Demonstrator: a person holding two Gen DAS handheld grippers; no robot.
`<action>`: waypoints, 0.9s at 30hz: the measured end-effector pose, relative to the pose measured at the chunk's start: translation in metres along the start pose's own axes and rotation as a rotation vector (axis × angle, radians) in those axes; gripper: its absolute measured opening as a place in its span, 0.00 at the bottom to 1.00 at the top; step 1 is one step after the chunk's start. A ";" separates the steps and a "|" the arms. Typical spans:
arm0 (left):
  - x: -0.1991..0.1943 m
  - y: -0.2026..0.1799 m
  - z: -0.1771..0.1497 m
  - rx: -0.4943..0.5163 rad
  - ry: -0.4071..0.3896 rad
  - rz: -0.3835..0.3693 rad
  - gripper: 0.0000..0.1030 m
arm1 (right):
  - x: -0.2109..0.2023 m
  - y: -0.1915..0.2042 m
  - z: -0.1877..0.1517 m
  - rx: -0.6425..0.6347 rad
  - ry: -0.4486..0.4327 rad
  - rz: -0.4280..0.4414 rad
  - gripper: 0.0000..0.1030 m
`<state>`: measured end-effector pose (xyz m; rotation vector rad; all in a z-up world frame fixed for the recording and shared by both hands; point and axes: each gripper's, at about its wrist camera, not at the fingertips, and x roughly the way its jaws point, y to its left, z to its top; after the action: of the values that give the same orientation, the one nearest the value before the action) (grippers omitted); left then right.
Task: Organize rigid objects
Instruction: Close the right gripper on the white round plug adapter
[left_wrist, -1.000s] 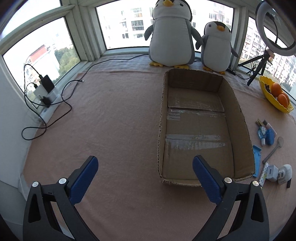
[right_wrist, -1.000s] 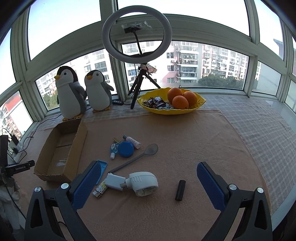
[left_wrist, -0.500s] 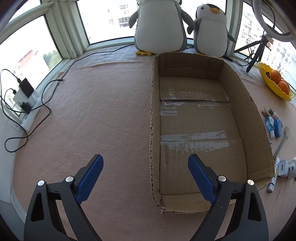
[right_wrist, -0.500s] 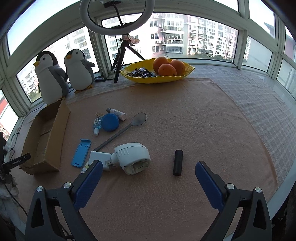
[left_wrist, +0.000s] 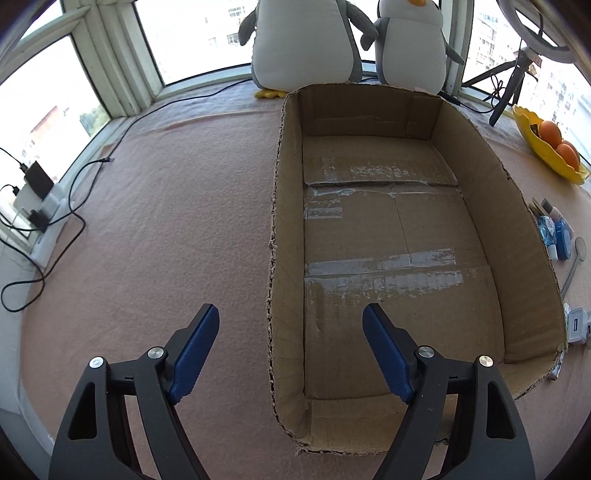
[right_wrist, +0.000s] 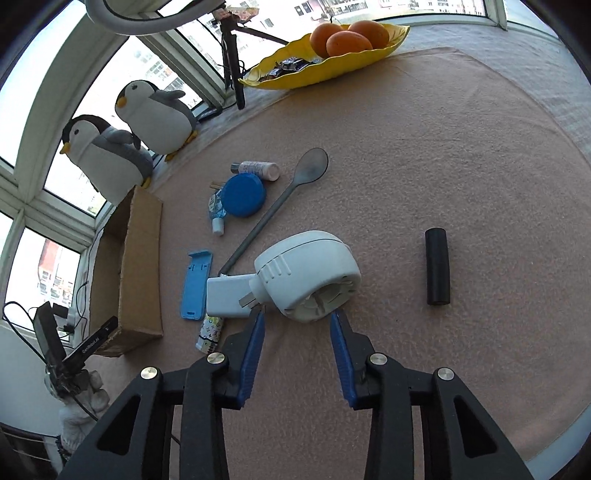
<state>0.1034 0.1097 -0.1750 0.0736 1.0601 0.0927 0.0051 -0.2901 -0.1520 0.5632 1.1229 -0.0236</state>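
Observation:
An open, empty cardboard box (left_wrist: 288, 229) lies on the pink cloth; it also shows at the left in the right wrist view (right_wrist: 142, 258). My left gripper (left_wrist: 290, 325) is open, straddling the box's near left wall. My right gripper (right_wrist: 297, 314) is partly closed but not gripping, its fingertips at the near edge of a white round device (right_wrist: 306, 273). Around it lie a white charger (right_wrist: 227, 295), a blue flat holder (right_wrist: 195, 282), a grey spoon (right_wrist: 280, 203), a blue round lid (right_wrist: 243, 194), small bottles (right_wrist: 256, 170) and a black cylinder (right_wrist: 437, 271).
Two plush penguins (left_wrist: 306, 40) stand behind the box. A yellow bowl with oranges (right_wrist: 332, 59) and a ring-light tripod (right_wrist: 231, 55) are at the back. Cables and a power strip (left_wrist: 40, 206) lie at the left window edge.
My left gripper has moved forward over the box's near left corner. My right gripper has dropped toward the white round device and its jaws have narrowed around its near edge.

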 end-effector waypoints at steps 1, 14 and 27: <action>0.002 0.000 0.000 0.002 0.004 0.003 0.73 | 0.002 0.000 0.002 0.006 0.000 0.009 0.30; 0.006 0.002 -0.002 -0.022 0.026 0.009 0.71 | 0.016 0.007 0.054 -0.013 -0.057 0.035 0.29; 0.009 0.003 -0.001 -0.022 0.021 0.007 0.71 | 0.014 0.003 0.059 -0.074 -0.040 -0.078 0.30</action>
<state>0.1070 0.1136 -0.1826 0.0566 1.0797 0.1121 0.0625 -0.3097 -0.1448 0.4515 1.1016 -0.0605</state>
